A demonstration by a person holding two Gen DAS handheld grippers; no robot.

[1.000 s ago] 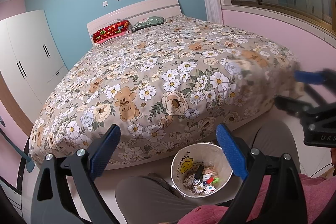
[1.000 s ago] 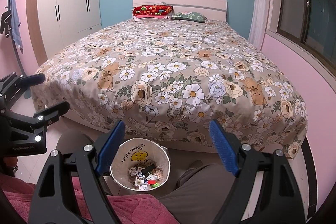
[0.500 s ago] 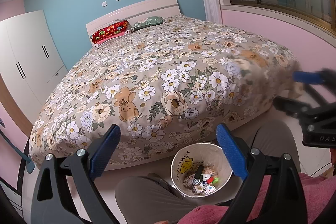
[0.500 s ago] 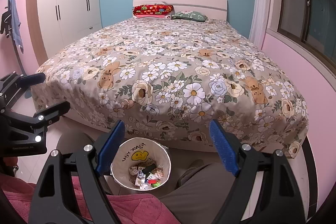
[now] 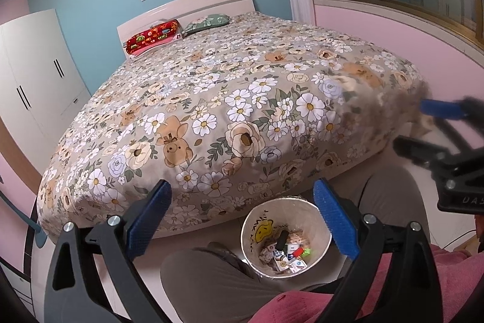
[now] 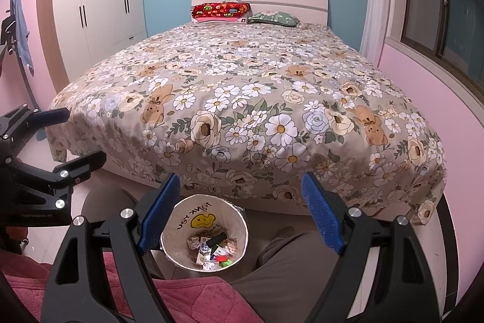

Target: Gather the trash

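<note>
— Blue pads on both tools, and nothing between them. The left gripper [image 5: 242, 214] has its fingers spread wide, and so does the right gripper [image 6: 239, 208]; each is held up in the air, empty.

— Where's the rubbish, then?

— Down in the wastebasket [image 6: 181, 217], the pale round one with a yellow smiley face printed inside. It stands on the floor just at the foot of the bed [image 6: 242, 99], between the person's knees [image 5: 205, 277]. The trash [image 6: 213, 250] lies heaped at the bottom: small cartons, a dark oblong thing, a crumpled paper ball, bits of red and green. I can't tell what each piece is.

— And the bed itself?

— Covered with a floral quilt, flat across the top. A red pillow [image 6: 222, 10] and a green pillow [image 6: 273, 18] rest against the headboard. A white wardrobe [image 6: 96, 11] stands against the wall to the left.

— Are the two tools close together?

— Side by side, apart from each other, both facing the bed with the basket below them.
</note>
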